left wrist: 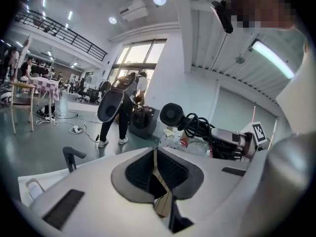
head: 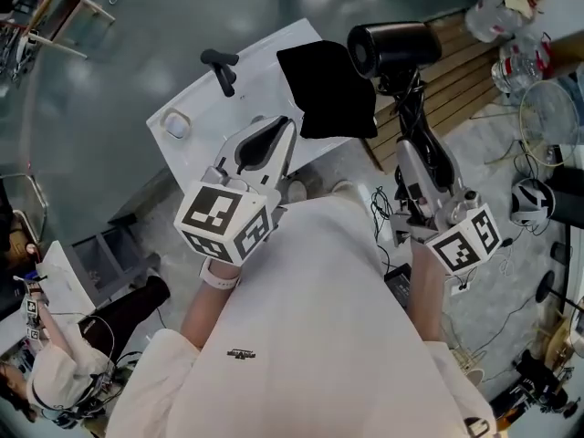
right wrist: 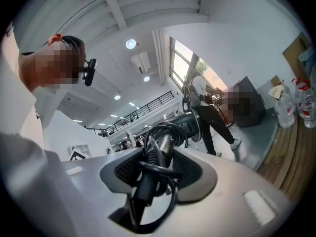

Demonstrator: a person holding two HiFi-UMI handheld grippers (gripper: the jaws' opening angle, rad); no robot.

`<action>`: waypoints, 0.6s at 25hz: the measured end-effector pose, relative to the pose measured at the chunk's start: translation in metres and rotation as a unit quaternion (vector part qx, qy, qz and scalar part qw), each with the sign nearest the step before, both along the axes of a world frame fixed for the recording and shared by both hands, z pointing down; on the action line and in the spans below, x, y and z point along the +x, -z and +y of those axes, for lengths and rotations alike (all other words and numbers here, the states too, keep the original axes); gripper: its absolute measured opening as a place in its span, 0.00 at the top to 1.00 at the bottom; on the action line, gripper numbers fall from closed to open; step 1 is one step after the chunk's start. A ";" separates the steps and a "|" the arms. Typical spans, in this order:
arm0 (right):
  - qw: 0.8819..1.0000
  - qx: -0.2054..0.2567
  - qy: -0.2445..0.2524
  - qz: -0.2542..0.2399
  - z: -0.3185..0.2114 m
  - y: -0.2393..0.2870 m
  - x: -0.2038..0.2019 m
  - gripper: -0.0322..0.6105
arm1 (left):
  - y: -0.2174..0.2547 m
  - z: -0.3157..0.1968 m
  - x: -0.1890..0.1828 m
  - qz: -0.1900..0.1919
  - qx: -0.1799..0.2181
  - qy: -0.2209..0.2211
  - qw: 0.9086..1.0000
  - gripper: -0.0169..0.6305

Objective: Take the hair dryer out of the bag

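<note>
A black hair dryer (head: 392, 48) hangs in the air over the right end of the white table (head: 246, 94). My right gripper (head: 412, 149) is shut on its handle, which has the black cord wound round it. In the right gripper view the handle and cord (right wrist: 157, 162) fill the gap between the jaws of the right gripper (right wrist: 160, 152), and the barrel (right wrist: 186, 125) points away. The flat black bag (head: 327, 89) lies on the table beside the dryer, apart from both grippers. My left gripper (head: 274, 140) hovers near the bag, shut and holding nothing (left wrist: 154, 154). The dryer (left wrist: 172, 115) shows to its right.
A black handle-like object (head: 221, 67) and a small white item (head: 175, 126) rest on the table's left part. A slatted wooden platform (head: 465, 80), bottles (head: 511, 26) and a fan (head: 547, 108) stand to the right. A seated person (head: 46, 363) is at the lower left. Cables lie on the floor.
</note>
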State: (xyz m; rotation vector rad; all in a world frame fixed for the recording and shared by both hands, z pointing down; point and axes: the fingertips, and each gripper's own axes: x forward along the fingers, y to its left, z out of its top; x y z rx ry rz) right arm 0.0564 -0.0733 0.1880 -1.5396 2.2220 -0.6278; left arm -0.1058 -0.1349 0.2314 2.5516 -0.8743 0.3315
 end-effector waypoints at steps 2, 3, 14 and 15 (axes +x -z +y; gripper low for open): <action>1.000 0.002 -0.002 -0.001 0.000 0.003 -0.001 0.64 | 0.002 0.002 -0.003 0.000 0.004 -0.004 1.000 0.96; 1.000 0.003 -0.002 -0.002 -0.002 0.005 -0.001 0.64 | 0.004 0.002 -0.004 0.002 0.006 -0.006 1.000 0.96; 0.999 -0.013 0.009 -0.044 0.001 -0.001 -0.002 0.64 | 0.007 0.008 -0.010 -0.001 0.013 -0.001 1.000 0.96; 0.999 -0.010 0.011 -0.047 0.002 0.000 -0.004 0.64 | 0.005 0.010 -0.011 -0.001 0.011 -0.001 1.000 0.96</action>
